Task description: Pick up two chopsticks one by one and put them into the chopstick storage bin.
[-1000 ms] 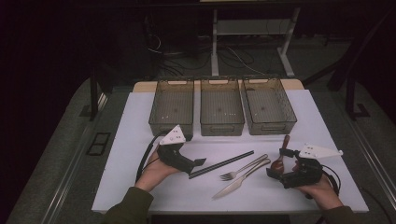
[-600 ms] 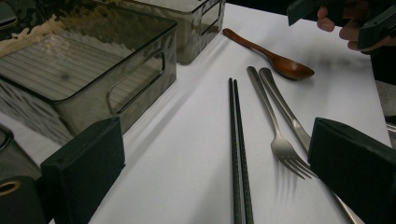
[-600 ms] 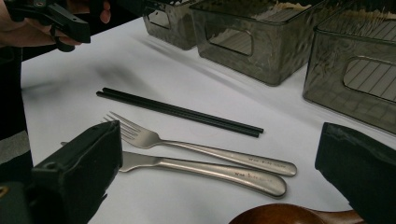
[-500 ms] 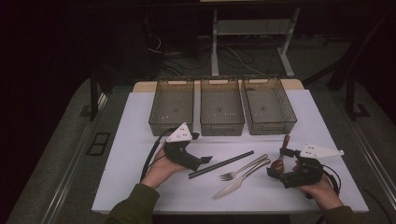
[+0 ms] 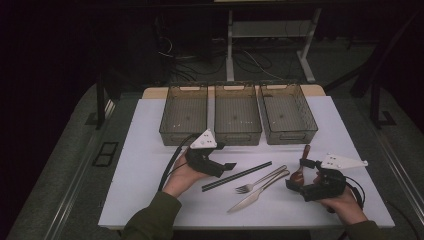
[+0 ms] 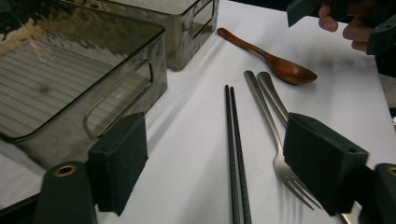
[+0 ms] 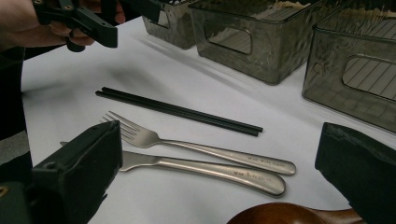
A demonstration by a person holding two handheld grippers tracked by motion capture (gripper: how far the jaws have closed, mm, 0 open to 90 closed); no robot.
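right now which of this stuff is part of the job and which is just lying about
Part of the job:
chopsticks
fork
knife
wooden spoon
three bins
left gripper, right gripper, both open

Lying about:
cables on the floor
white stand behind the table

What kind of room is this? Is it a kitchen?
Probably not a kitchen. It looks like a lab or workshop: cutlery is laid out on a white table before three empty bins, with loose cables on the dark floor behind.

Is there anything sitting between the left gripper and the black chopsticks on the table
Nothing visible does. The left gripper hangs open just above the near end of the chopsticks, with bare white table between its jaws and them. The fork lies beside the chopsticks, not across them.
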